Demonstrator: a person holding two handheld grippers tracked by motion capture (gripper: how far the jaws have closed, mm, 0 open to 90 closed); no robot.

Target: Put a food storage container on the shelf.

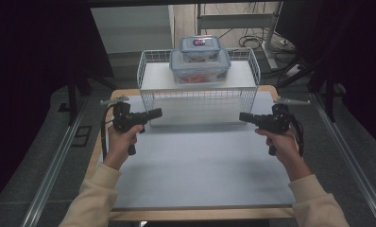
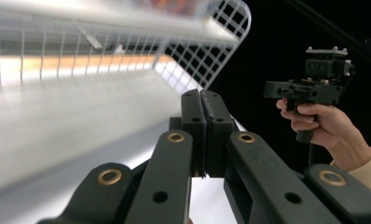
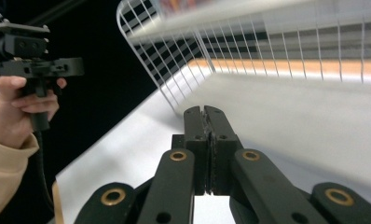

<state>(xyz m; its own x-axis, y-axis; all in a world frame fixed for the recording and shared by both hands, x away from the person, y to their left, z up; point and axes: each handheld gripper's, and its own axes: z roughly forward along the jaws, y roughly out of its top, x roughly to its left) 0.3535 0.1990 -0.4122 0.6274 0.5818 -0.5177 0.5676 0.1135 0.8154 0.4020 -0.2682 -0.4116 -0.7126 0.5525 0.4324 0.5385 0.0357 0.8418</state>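
The tubs' (image 1: 200, 60) contents blur behind the wire rack (image 1: 199, 97) at top centre, while both tongs, left (image 1: 158, 112) and right (image 1: 242, 116), hang clenched and empty over the grey surface (image 1: 200, 161), dark room around.

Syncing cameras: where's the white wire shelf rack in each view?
High view: wire rack top centre, two stacked containers on it.
Left gripper view: upper left, across the top.
Right gripper view: upper right, across the top.
Shared landmark: its rounded mesh end panel.
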